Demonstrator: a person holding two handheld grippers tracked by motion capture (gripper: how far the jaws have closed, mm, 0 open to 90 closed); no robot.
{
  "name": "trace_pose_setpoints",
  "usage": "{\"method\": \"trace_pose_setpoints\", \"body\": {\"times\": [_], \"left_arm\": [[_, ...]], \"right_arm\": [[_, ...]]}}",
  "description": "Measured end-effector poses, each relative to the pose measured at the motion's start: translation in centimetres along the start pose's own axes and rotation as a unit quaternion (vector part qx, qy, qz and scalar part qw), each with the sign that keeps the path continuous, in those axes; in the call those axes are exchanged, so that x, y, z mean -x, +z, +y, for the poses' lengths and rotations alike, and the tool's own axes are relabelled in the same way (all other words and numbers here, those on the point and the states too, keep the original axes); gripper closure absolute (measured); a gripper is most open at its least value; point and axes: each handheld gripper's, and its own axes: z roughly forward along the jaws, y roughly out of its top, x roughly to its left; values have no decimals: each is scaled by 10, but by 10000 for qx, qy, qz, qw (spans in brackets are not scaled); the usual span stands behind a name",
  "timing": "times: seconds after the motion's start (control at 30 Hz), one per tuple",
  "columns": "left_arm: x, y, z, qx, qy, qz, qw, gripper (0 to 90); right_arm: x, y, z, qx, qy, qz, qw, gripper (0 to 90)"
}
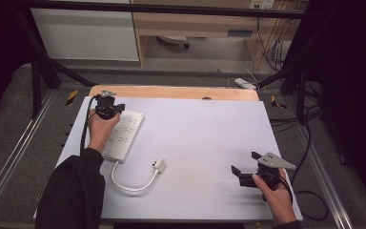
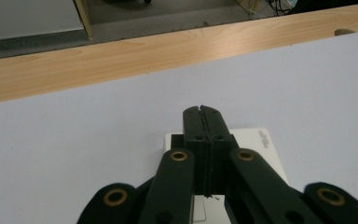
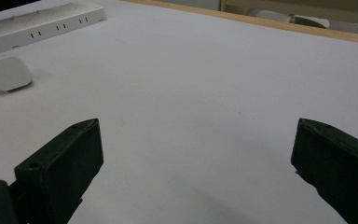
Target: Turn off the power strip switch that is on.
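With the left gripper (image 2: pixel 203 112) clenched empty above it, the rigid, smooth-cased power strip (image 1: pixel 123 135) probably grips best across its narrow sides.

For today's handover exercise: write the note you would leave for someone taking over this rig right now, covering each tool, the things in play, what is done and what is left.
Left tool: jaws shut, nothing between them, tip over the far end of the white power strip.
Right tool: jaws wide open, holding nothing, above bare table at the near right.
The strip's plug lies loose on the table, its cord curled beside it.
Done: left tool is in place at the strip.
Left: probably pressing something on the strip; I cannot tell what.
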Motion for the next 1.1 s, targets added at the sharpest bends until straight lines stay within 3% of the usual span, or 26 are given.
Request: {"method": "trace_pose_setpoints", "body": {"times": [0.27,1.1], "left_arm": [[-3,4,-11,-259,0,34,9997,900],[-3,12,-17,-468,-31,-9,9989,900]], "right_arm": [[0,0,0,-20,-1,-10,10000,27],[1,0,0,-5,3,-19,10000,26]]}}
